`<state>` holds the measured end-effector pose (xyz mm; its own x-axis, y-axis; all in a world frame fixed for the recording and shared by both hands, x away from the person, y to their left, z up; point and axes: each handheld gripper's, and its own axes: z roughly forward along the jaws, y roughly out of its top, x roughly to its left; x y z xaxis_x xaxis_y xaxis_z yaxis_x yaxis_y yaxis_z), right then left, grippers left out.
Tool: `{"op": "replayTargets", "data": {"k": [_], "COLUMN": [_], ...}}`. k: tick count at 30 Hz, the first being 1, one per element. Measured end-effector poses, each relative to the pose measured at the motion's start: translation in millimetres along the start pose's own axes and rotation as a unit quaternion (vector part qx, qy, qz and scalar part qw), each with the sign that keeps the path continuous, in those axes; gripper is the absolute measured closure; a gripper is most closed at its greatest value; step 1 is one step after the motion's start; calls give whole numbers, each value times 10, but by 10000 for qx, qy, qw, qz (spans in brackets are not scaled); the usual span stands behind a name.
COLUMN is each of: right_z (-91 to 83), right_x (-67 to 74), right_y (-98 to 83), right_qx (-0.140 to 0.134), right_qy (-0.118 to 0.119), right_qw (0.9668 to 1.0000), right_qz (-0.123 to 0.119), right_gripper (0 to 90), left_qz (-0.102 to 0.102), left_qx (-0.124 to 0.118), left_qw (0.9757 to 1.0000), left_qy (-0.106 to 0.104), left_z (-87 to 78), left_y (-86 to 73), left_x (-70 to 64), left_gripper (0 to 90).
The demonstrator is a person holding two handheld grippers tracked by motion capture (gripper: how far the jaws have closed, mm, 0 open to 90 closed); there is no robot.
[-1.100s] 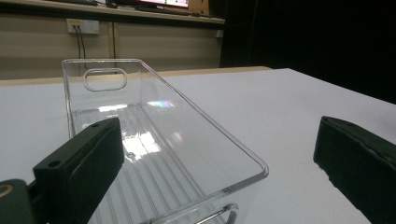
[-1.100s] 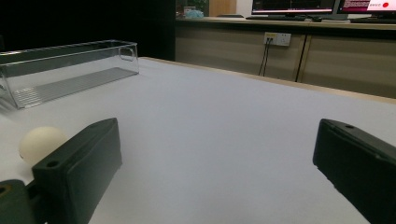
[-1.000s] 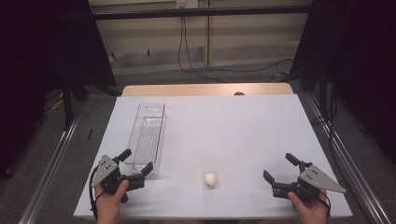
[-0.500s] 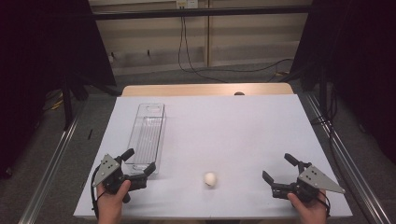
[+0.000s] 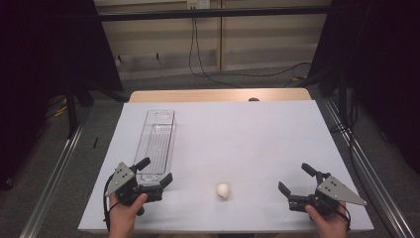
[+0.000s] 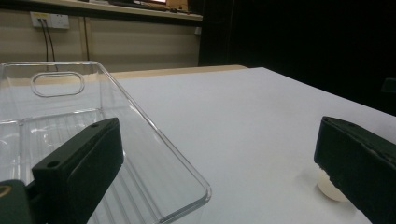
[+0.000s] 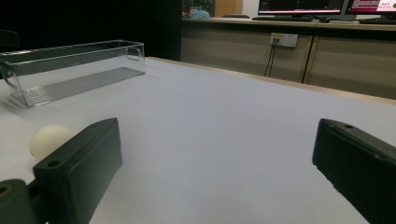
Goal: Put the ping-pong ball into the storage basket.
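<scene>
A small cream egg (image 5: 223,190) is shown lying on the white table (image 5: 247,134), near its front edge, between the two grippers and touched by neither. The left gripper (image 5: 157,172) is held at the near end of a clear plastic bin (image 5: 157,139), its fingers spread wide with nothing between them. The right gripper (image 5: 295,179) is held well apart from the egg, its fingers likewise wide open and empty.
</scene>
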<state>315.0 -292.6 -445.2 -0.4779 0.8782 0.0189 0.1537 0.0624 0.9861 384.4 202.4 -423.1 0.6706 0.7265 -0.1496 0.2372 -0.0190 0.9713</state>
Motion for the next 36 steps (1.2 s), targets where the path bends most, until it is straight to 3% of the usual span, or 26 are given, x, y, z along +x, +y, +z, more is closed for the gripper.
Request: {"op": "replayTargets", "data": {"k": [1, 3, 15, 18, 19, 22, 23, 30, 31, 33, 34, 36], "right_z": [-1, -2, -3, -5, -4, -2, -2, -2, -3, -5, -6, -6], "right_x": [-1, -3, 1, 1, -1, -2, -2, -2, -2, -1, -1, -3], "right_y": [-1, -1, 3, 6, 6, 4, 3, 4, 4, 5, 5, 7], "right_qx": [2, -11, -10, -12, -20, -22, -14, -21, -21, -13, -21, -42], "right_qy": [-1, -1, 15, 33, 32, 10, 13, 6, 6, 23, 26, 21], "right_qw": [10000, 10000, 10000, 10000, 10000, 10000, 10000, 10000, 10000, 10000, 10000, 10000], "right_qz": [1, 20, 18, 18, 6, 6, 12, 8, 8, 7, 8, -12], "right_gripper": [12, 12, 12, 12, 12, 12, 12, 12, 12, 12, 12, 12], "left_qz": [118, -12, -7, 85, 11, 130, 34, 130, 52, 132, 42, 121], "left_qx": [91, 15, 100, 184, 129, 209, 141, 240, 194, 266, 188, 259], "left_qw": [9999, 10000, 9997, 9994, 9996, 9992, 9994, 9987, 9991, 9987, 9989, 9984], "left_qy": [-58, -81, -214, -286, -254, -326, -319, -421, -381, -420, -430, -479], "left_z": [-2, 34, 146, 160, 178, 196, 214, 262, 278, 281, 297, 300], "left_y": [4, 6, 36, 45, 46, 61, 62, 74, 73, 75, 75, 81], "left_x": [11, -25, -121, -130, -149, -152, -167, -197, -214, -216, -233, -240], "left_gripper": [15, 15, 15, 15, 15, 15, 15, 15, 15, 16, 15, 15]}}
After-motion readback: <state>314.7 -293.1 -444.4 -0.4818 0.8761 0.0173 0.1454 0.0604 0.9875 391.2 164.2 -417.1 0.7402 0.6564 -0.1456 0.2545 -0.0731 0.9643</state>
